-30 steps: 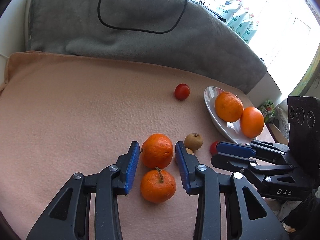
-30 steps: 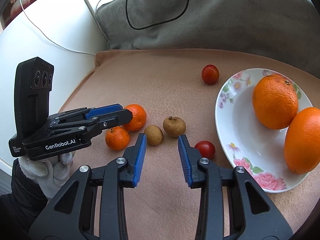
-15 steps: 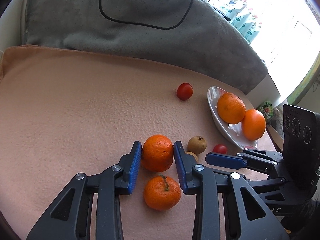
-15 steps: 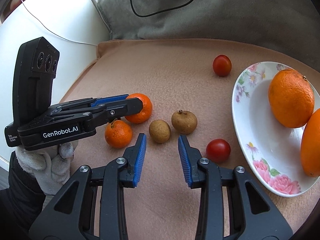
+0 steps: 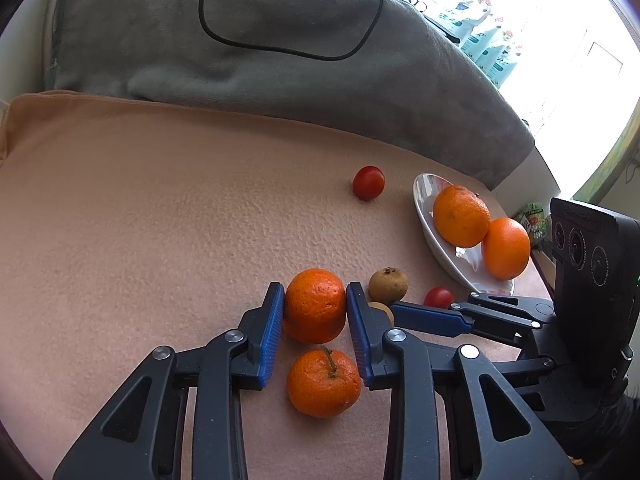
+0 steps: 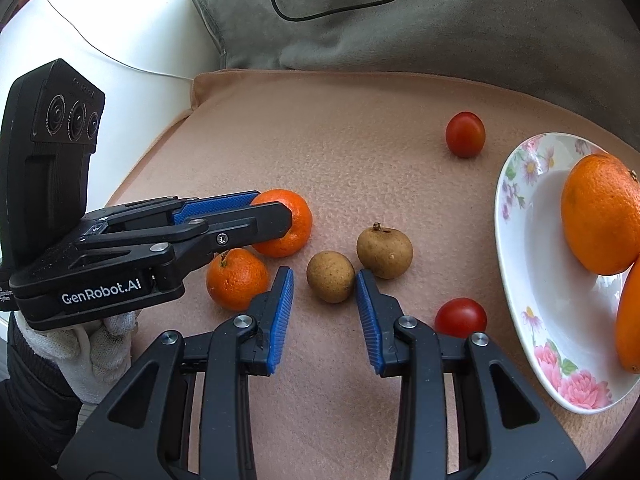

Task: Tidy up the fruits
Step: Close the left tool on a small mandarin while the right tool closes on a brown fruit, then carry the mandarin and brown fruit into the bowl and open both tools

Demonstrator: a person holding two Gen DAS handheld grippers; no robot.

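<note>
Two tangerines sit by the left gripper (image 5: 315, 305) in the left wrist view: far tangerine (image 5: 315, 304) is clamped between its blue pads, both touching the peel; near tangerine (image 5: 323, 383) lies loose on the peach cloth (image 5: 140, 220), further back between the fingers. Off to the right, a white plate (image 5: 430, 224) w/ two oranges (image 5: 461, 216), a cherry tomato (image 5: 368, 183) near its far rim.

Right wrist view: right gripper (image 6: 324, 285) straddles a small brown fruit (image 6: 331, 276); right pad touches it, left pad stands just apart, jaws closing. 2nd brown fruit (image 6: 384, 253) sits just beside, another cherry tomato (image 6: 460, 317) near the right finger, next to the flowered plate rim. Gloved hand (image 6: 80, 354) holds the left gripper at left.
</note>
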